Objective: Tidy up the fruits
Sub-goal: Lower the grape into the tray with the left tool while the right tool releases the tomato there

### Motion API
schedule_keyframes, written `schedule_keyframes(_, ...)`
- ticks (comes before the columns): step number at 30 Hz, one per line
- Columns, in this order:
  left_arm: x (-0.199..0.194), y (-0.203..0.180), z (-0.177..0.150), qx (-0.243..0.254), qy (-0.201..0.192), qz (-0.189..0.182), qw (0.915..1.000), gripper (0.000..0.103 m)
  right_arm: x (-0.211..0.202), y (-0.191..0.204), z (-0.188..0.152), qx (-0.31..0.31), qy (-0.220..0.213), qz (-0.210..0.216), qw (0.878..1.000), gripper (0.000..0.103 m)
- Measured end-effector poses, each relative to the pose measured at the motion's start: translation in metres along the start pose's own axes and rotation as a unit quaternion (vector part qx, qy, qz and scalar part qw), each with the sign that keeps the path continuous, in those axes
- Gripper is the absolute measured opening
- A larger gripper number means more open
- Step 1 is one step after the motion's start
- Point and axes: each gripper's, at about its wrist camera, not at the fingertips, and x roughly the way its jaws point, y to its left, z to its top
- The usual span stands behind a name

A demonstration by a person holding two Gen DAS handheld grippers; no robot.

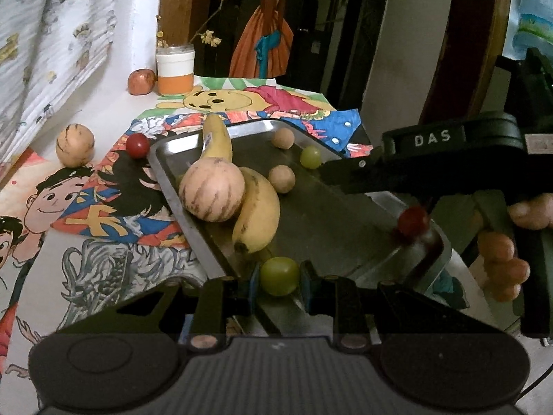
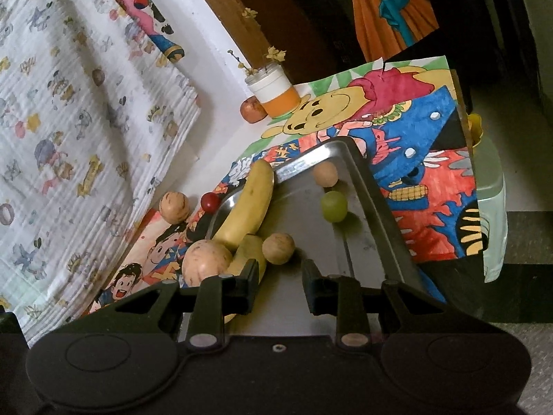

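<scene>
1. The left gripper [image 1: 279,276] is clenched on a round green grape [image 1: 279,275], its blue-edged pads pressing both sides, just over the near rim of the shallow rectangular steel tray [image 1: 193,228].
2. The right gripper [image 2: 280,282] shows a gap between its black fingers in its own camera, with nothing visible in that gap. In the left wrist view its fingers [image 1: 345,176] reach in from the right above the tray; a blurred red cherry-like fruit [image 1: 412,220] sits just below them, and whether it is grasped cannot be told.
3. A person's hand [image 1: 508,256] wraps the right gripper's handle at the right edge.
4. Inside the tray: two yellow bananas [image 1: 257,214], a striped pale round melon-like fruit [image 1: 211,190] lying against them, two small tan round fruits [image 1: 281,179], and a second green grape [image 1: 310,156].
5. Outside the tray, on the coloured cartoon drawings [image 1: 86,207]: a second striped pale fruit [image 1: 75,145] and a small red fruit [image 1: 137,145] just beside the tray's far left corner.
6. At the back, an orange-and-white jar [image 1: 175,71] stands beside a reddish apple-like fruit [image 1: 141,82].
</scene>
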Motion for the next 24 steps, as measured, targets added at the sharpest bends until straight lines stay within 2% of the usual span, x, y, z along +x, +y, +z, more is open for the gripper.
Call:
schedule_keyframes(4, 0.000, -0.001, 0.000, 0.002, 0.000, 0.005, 1.0000, 0.028, -0.004, 0.000, -0.001, -0.001, -0.003, 0.004, 1.000, 0.032)
schedule_keyframes(10, -0.005, -0.002, 0.000, -0.001, -0.002, 0.006, 1.0000, 0.035, -0.014, 0.003, -0.001, 0.000, -0.009, 0.004, 1.000, 0.041)
schedule_keyframes(13, -0.013, -0.002, 0.001, -0.004, -0.010, 0.003, 0.9999, 0.047, -0.023, 0.006, -0.001, -0.003, -0.014, 0.002, 1.000, 0.047)
schedule_keyframes(14, -0.016, -0.002, 0.001, -0.005, -0.014, 0.003, 0.9999, 0.056, -0.026, 0.008, -0.001, -0.004, -0.017, 0.000, 1.000, 0.049)
schedule_keyframes(15, -0.021, -0.002, 0.001, -0.006, -0.021, 0.006, 0.9998, 0.059, -0.030, 0.010, -0.001, -0.005, -0.019, 0.000, 1.000, 0.052)
schedule_keyframes(19, -0.038, 0.002, 0.002, -0.012, -0.033, 0.010, 0.9993, 0.066, -0.047, 0.018, -0.003, -0.012, -0.030, 0.000, 0.999, 0.061)
schedule_keyframes(24, -0.061, 0.013, -0.002, -0.030, -0.047, 0.022, 0.9982, 0.083, -0.071, 0.031, -0.010, -0.020, -0.043, -0.002, 0.999, 0.077)
